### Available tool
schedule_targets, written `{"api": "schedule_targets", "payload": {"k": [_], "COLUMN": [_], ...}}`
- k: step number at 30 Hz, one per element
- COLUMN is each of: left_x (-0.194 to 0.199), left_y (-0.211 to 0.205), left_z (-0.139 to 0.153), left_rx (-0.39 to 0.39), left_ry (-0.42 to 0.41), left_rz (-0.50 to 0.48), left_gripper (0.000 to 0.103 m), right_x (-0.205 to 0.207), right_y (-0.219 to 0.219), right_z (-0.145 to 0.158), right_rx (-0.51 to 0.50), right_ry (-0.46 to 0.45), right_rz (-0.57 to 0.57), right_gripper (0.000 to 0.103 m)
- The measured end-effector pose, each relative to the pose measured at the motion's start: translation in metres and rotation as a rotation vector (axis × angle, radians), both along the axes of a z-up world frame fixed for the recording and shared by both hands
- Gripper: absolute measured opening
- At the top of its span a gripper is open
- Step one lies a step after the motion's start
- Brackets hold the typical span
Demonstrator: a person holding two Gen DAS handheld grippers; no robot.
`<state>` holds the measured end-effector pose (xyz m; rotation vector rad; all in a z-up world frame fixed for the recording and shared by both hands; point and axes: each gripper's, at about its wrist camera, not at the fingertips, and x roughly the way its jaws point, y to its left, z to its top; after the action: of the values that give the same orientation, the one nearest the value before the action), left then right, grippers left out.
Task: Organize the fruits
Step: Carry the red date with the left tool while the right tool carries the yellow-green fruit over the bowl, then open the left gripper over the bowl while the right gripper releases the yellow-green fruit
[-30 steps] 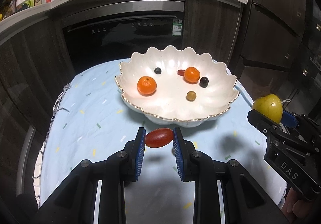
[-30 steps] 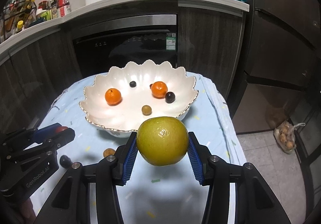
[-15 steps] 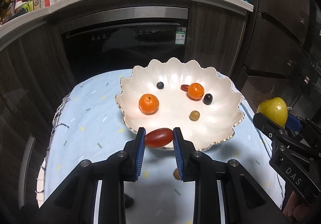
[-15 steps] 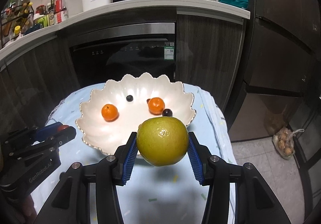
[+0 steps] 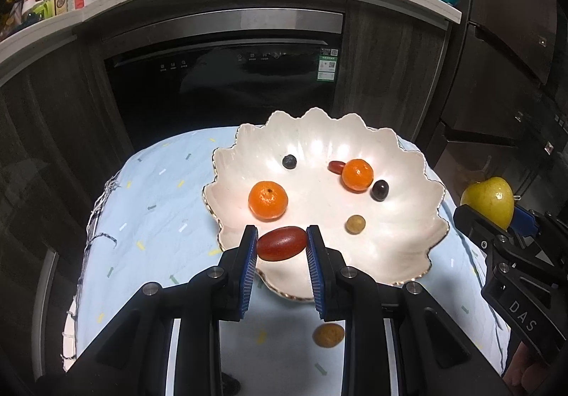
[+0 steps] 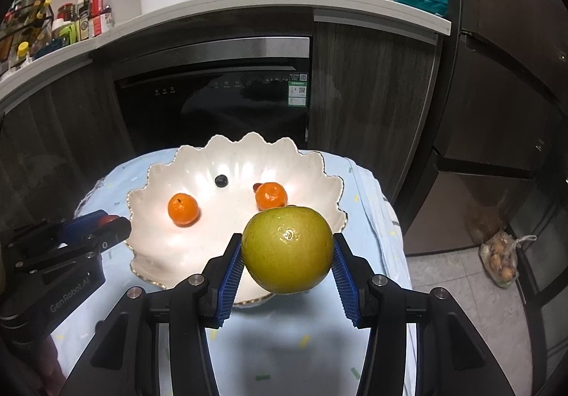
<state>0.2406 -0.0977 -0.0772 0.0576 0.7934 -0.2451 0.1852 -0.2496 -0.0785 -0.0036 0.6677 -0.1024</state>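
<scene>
Lying loose: brown fruit [image 5: 328,335] beside bowl [image 5: 408,271].

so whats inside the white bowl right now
Inside the white bowl: two mandarins, a blueberry, a dark grape, a tan fruit, and a red fruit half hidden behind one mandarin.

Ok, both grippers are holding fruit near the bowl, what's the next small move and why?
Probably ease the left gripper forward and down, then let go: its red fruit hangs just over the near rim of the bowl. The right gripper, clamped on the green apple, can follow.
</scene>
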Motion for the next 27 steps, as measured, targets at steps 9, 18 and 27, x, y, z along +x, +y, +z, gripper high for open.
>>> {"api": "schedule_targets", "payload": {"k": [9, 18, 27], "left_x": [0.021, 0.036, 0.048], "left_y": [-0.006, -0.007, -0.007], "left_z": [-0.013, -0.022, -0.034], "left_rx": [0.000, 0.006, 0.023], "left_ry": [0.040, 0.071, 0.113], "left_rz": [-0.016, -0.027, -0.027], "left_gripper": [0.028, 0.028, 0.030], "right_x": [0.022, 0.039, 0.057], "right_y": [-0.002, -0.001, -0.002], "right_z": [-0.008, -0.018, -0.028], "right_rx": [0.002, 0.012, 0.026], "right_ry": [0.028, 0.079, 0.136], "right_rz": [0.002, 0.009, -0.003], "right_gripper": [0.050, 0.050, 0.050]}}
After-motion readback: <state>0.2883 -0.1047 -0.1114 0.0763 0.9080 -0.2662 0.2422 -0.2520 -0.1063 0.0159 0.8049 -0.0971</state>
